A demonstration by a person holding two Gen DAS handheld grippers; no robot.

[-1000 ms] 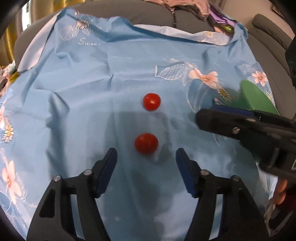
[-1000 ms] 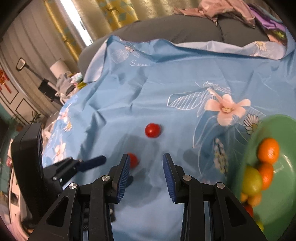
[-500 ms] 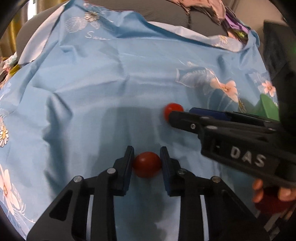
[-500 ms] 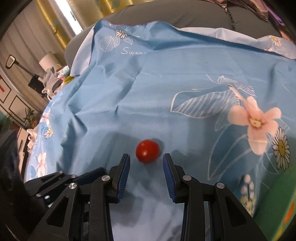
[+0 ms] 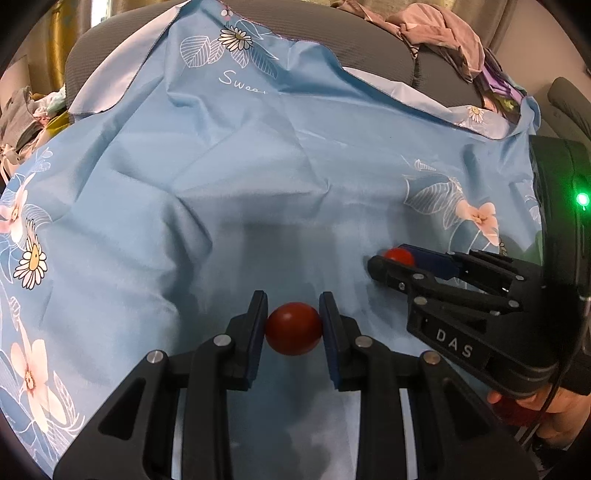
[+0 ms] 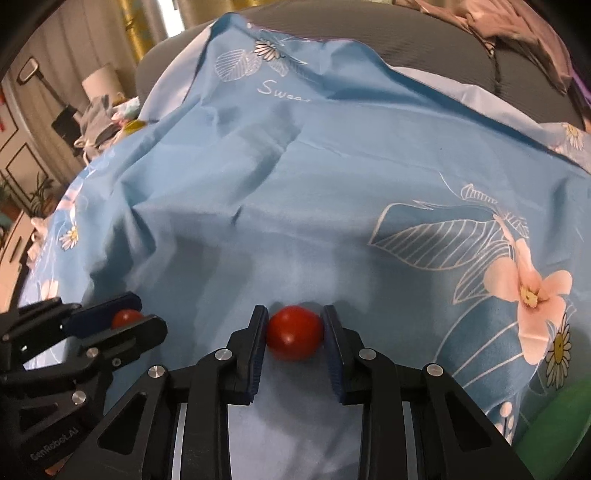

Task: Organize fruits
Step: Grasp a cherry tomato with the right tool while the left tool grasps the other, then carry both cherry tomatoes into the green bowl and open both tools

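Note:
Two small red tomatoes lie on a blue flowered cloth [image 5: 258, 177]. My left gripper [image 5: 293, 328] is shut on the near tomato [image 5: 293, 328], with both pads touching it. My right gripper [image 6: 295, 332] is closed around the far tomato [image 6: 295, 332]; its left pad touches it and the right pad stands right beside it. The right gripper also shows in the left wrist view [image 5: 391, 258] with its tomato [image 5: 399, 255] peeking out. The left gripper shows in the right wrist view [image 6: 125, 317] with its tomato [image 6: 125, 317].
The rim of a green bowl [image 6: 554, 424] shows at the lower right of the right wrist view. A grey sofa back [image 5: 369, 48] with a heap of clothes [image 5: 439, 33] runs behind the cloth. A hand [image 5: 524, 402] holds the right gripper.
My left gripper went from open around the near tomato to shut on it. My right gripper moved forward onto the far tomato and closed in on it.

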